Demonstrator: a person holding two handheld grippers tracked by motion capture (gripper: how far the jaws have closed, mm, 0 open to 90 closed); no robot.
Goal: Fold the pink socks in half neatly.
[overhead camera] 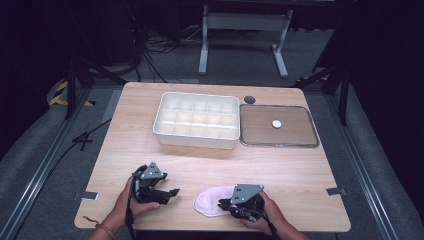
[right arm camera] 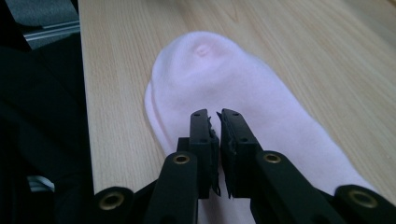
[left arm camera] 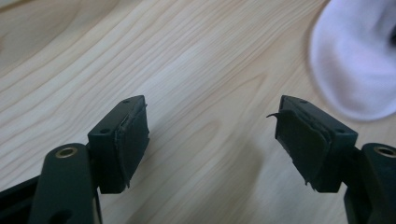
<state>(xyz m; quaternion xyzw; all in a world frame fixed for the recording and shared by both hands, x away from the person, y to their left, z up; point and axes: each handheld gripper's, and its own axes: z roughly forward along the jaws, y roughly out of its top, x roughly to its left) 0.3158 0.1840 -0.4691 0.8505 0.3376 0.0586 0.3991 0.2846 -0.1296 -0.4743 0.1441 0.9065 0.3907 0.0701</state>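
Observation:
A pale pink sock (overhead camera: 209, 200) lies flat near the table's front edge, its toe toward the left. In the right gripper view the sock (right arm camera: 210, 70) stretches away under my right gripper (right arm camera: 215, 114), whose jaws stand together with only a thin slit between the pads. The tips sit on the sock's fabric, and I see no fold drawn up between them. From above, my right gripper (overhead camera: 221, 204) meets the sock's right end. My left gripper (overhead camera: 172, 192) is open over bare wood to the sock's left. Its jaws (left arm camera: 210, 126) are empty, with the sock (left arm camera: 359, 56) beyond them at upper right.
A white compartment box (overhead camera: 196, 137) stands at the back middle of the wooden table. Right of it lies a shallow tray (overhead camera: 280, 145) with a small white disc (overhead camera: 276, 123) in it. A dark round cap (overhead camera: 249, 99) sits behind the tray. The table's front edge runs just below both hands.

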